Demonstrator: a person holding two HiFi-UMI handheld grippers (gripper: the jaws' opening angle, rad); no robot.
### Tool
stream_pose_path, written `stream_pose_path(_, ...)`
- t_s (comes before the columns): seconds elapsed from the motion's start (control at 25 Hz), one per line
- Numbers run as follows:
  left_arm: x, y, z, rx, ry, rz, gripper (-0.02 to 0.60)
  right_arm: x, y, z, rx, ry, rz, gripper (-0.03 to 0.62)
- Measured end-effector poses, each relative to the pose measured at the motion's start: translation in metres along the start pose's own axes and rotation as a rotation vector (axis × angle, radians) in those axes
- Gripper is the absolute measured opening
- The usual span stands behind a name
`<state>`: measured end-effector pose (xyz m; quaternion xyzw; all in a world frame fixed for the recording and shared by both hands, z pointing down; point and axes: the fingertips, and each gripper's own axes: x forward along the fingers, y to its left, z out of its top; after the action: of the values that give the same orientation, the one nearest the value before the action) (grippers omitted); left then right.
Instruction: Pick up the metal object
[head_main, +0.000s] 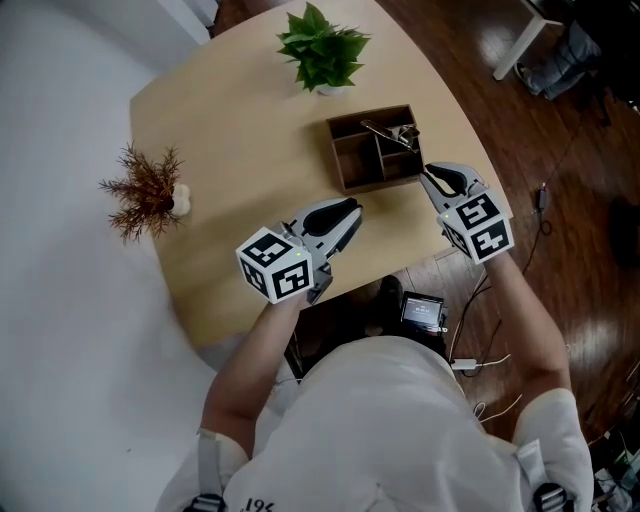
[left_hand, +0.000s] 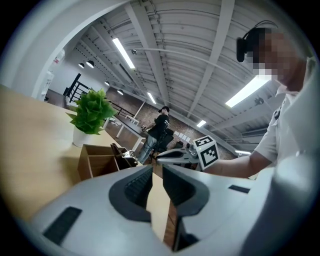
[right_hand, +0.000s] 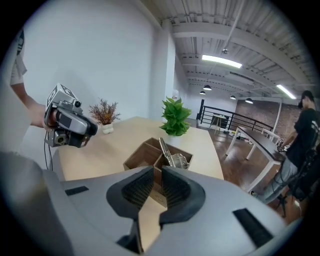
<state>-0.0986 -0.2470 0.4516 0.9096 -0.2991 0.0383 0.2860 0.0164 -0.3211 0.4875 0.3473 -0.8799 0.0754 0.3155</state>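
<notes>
metal object (right_hand: 172, 156): shiny steel thing, and it's sitting in the far right compartment of the box (head_main: 349, 175). A long flat handle is sticking up out of it and leaning left, with a chunkier bit down low. I can't tell what tool it actually is.

handling: I'm guessing stiff and fairly hefty for its size, so it isn't going to bend or crush. Polished metal is probably going to be slippery on the pads. It's also looking top-heavy, so it may be wanting to swing once it's off the bottom.

where to grab: I'm thinking the handle, where it's poking above the rim. That's the only part the walls aren't crowding. Pinching across the flat faces, low on the exposed bit, should be giving the least swing.

box: open wooden organiser with dividers. The other compartments are looking empty from here.

right gripper (head_main: 429, 177): it's hovering just near of the box's right corner, pointing at the metal object. Its jaws are sitting almost together with only a sliver between them and nothing in it. They'd need spreading before going in.

left gripper (head_main: 349, 211): it's hanging near and left of the box, not touching it. Same deal, jaws nearly closed on nothing.

table (head_main: 240, 130): light wood, and it's carrying everything.

plants: a green plant (head_main: 322, 46) is standing just far of the box, and a dried plant (head_main: 147, 190) is sitting well off at the left edge. Neither is getting in the way.
</notes>
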Motion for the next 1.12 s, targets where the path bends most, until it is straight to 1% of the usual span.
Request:
stream_pose_path(0.32,0.013,0.019,-0.012,-0.028,0.04,0.025,0.041,0.031,-0.018,-0.01,-0.072,0.071,-0.017,0.048)
stream_pose_path(0.44,0.017,0.025,-0.016,-0.036,0.058,0.031,0.041,0.042,-0.021,-0.013,-0.116,0.101,-0.018,0.048)
stream_pose_path(0.64,0.025,0.033,-0.02,-0.045,0.076,0.036,0.041,0.06,-0.024,-0.012,-0.213,0.133,-0.01,0.048)
stream_pose_path(0.8,0.029,0.038,-0.025,-0.055,0.09,0.04,0.041,0.071,-0.023,-0.013,-0.254,0.155,0.001,0.048)
stream_pose_path(1.12,0.037,0.044,-0.028,-0.066,0.102,0.044,0.041,0.09,-0.021,-0.012,-0.352,0.187,-0.004,0.048)
